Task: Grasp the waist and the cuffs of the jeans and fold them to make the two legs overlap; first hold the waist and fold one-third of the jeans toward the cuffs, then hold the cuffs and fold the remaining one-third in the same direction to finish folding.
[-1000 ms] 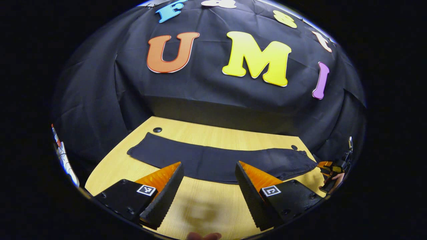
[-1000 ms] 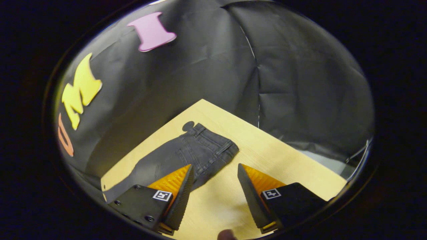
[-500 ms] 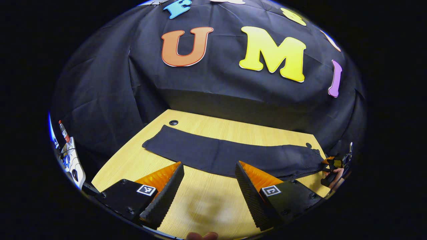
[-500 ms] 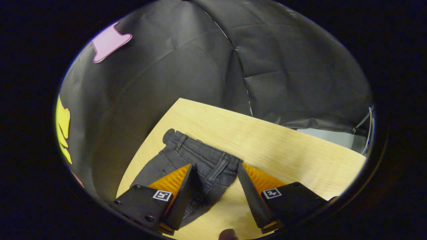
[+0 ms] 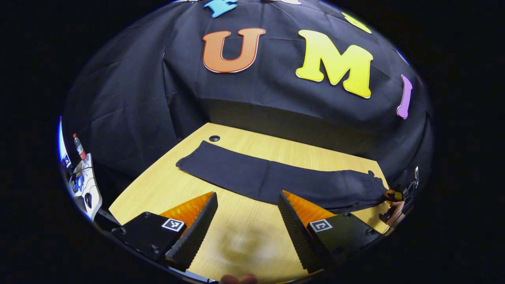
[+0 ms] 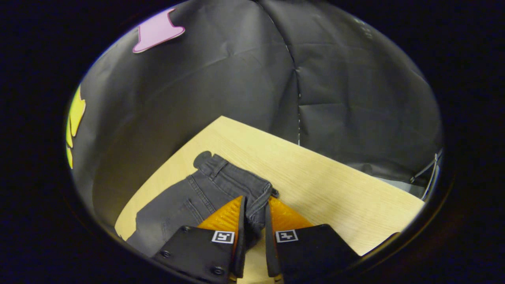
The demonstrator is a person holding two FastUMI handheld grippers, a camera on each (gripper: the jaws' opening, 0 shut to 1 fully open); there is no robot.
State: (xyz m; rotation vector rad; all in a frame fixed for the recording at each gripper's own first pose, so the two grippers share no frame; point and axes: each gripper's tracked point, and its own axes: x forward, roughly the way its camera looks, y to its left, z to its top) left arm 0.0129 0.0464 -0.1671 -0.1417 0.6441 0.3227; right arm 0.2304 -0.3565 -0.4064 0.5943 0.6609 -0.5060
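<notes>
Dark jeans (image 5: 276,179) lie flat across the wooden table (image 5: 165,189), legs overlapped into one long strip, cuffs (image 5: 193,156) at the far left and the waist at the right. My left gripper (image 5: 246,213) hovers open over bare table in front of the strip's middle, nothing between its fingers. In the right gripper view the waist (image 6: 232,179) with its belt loops faces me, and my right gripper (image 6: 255,211) is shut on the near corner of the waistband. That gripper and the hand holding it appear small at the right (image 5: 394,197) in the left gripper view.
A round cable hole (image 5: 214,138) sits in the table by the cuffs, another (image 6: 202,157) by the waist. Black cloth walls close off the back and sides. Past the table's left edge stands a white surface (image 5: 85,181) with a bottle.
My right gripper closed from open onto the near corner of the waistband. My left gripper drifted back and left, staying open.
</notes>
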